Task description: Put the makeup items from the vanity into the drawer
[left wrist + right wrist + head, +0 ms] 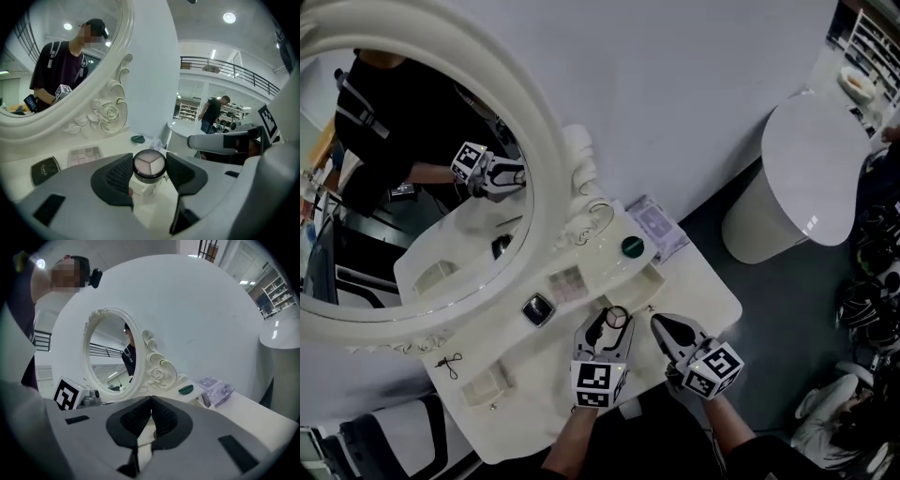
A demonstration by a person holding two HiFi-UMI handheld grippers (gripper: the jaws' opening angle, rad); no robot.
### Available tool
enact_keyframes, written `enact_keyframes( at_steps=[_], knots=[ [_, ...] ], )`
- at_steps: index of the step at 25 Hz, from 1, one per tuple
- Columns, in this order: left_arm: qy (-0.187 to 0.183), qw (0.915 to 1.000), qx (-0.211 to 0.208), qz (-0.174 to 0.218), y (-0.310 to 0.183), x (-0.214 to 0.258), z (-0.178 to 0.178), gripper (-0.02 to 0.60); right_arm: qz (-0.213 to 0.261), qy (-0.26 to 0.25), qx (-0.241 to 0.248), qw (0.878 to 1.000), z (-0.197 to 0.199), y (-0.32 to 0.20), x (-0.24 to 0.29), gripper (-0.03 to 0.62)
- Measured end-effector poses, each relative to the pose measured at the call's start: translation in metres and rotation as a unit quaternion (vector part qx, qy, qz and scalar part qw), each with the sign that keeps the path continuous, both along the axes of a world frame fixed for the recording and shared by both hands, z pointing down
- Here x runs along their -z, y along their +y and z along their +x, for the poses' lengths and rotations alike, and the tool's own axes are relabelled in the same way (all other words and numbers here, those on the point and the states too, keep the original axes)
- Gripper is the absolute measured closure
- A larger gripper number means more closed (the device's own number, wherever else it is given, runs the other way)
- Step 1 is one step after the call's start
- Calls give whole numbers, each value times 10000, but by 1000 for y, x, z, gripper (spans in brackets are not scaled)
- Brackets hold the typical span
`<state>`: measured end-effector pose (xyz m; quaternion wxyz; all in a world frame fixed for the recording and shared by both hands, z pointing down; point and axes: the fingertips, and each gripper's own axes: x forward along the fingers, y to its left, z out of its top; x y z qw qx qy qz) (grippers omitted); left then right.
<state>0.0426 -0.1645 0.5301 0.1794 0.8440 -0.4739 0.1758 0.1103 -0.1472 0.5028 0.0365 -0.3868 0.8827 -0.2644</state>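
Observation:
My left gripper [610, 328] is shut on a small round compact [618, 316] with a clear lid, held above the white vanity top [694, 281]. In the left gripper view the compact [149, 163] shows three pale pressed sectors between the dark pads [115, 176]. Just right of it, my right gripper [658, 322] hovers with its jaws closed and nothing in them; its tips [151, 401] touch. An open white drawer [649, 277] lies just beyond both grippers. On the top lie an eyeshadow palette [568, 281], a black square compact [538, 309] and a green round item [632, 247].
A big oval mirror [412, 178] with a carved white frame stands at the back left. A lilac box [656, 223] sits at the vanity's far right corner. A second small tray [487, 384] and a black clip [448, 361] lie at the left. A round white table [811, 173] stands to the right.

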Motion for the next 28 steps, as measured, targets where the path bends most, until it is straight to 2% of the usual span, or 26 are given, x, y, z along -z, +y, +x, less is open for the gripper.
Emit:
enact_keyframes(
  at_steps=[13,28],
  knots=[
    [-195,9989,335,-245,-27,-26,14,351,-155,-224,87,9996,20,-24,-14,571],
    [-517,9969,377,-464,-49,-66,31,351,-399,-330,-28,9987,37,-31,-39,571]
  ],
)
